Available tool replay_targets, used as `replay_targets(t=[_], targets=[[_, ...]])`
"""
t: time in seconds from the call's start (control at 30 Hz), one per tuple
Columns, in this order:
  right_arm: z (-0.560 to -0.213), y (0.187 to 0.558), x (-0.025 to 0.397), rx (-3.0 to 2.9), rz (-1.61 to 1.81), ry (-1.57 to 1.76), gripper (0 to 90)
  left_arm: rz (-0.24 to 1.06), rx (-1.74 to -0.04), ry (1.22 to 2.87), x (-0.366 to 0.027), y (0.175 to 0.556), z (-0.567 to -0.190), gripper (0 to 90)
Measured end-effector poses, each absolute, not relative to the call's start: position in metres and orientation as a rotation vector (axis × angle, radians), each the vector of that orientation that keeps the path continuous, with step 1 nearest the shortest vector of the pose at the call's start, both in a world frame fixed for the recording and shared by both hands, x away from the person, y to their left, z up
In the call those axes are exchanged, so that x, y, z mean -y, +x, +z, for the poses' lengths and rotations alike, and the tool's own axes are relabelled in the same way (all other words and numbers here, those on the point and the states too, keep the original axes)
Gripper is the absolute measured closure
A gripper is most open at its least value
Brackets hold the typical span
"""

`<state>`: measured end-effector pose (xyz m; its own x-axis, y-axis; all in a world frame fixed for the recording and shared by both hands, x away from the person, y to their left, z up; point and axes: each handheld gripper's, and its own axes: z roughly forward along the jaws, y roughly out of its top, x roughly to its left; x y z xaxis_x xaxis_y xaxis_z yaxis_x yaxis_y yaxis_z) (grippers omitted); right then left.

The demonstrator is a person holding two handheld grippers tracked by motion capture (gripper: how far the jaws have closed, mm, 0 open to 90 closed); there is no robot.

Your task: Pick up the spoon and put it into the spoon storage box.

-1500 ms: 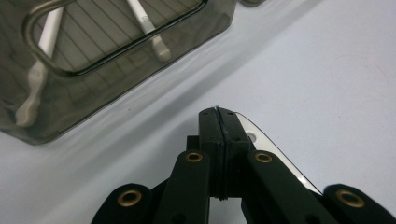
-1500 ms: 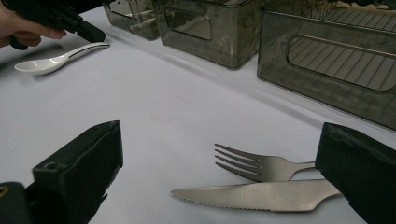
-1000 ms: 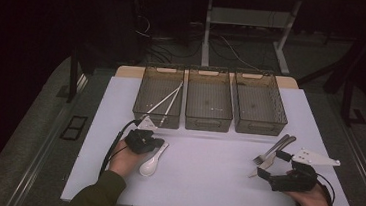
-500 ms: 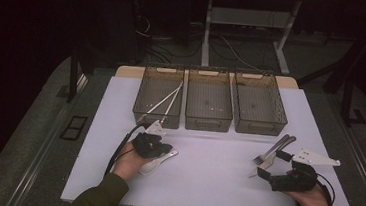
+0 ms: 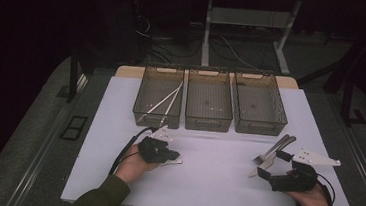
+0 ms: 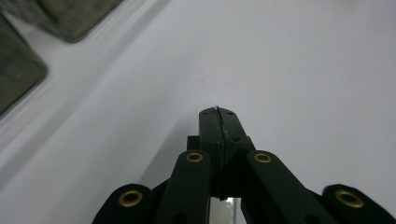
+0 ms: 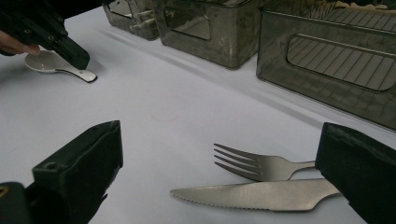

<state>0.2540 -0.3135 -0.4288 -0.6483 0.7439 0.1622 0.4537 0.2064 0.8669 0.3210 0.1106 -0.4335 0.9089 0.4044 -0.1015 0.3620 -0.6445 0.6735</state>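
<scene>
Left gripper (image 5: 170, 155) clamped on white spoon (image 7: 56, 65), which lies on the mat, near side of leftmost bin (image 5: 156, 111). Right gripper (image 7: 224, 172) jaws wide, straddling fork (image 7: 254, 166) and knife (image 7: 257, 193), well right of that bin.

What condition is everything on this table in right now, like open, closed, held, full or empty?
Left gripper: fingers shut on white ceramic spoon.
Right gripper: fingers open, holding nothing.
Steel fork: lying loose.
Steel knife: lying loose beside the fork.
Left mesh bin: holds white chopsticks.
</scene>
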Motion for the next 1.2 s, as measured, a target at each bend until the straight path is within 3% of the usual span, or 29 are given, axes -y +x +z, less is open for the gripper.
replay_targets(t=[0.4,0.83,1.2], targets=[[-0.429,0.254,0.314,-2.19,1.421,1.13,0.7,0.064,-0.572,2.258,-0.12,0.312,-0.42,88.9],[-0.428,0.254,0.315,-2.187,1.424,1.13,0.7,0.09,-0.65,2.167,-0.164,0.294,-0.412,60.1],[-0.429,0.254,0.314,-2.189,1.421,1.131,0.7,0.089,-0.709,2.185,-0.183,0.297,-0.425,51.0]])
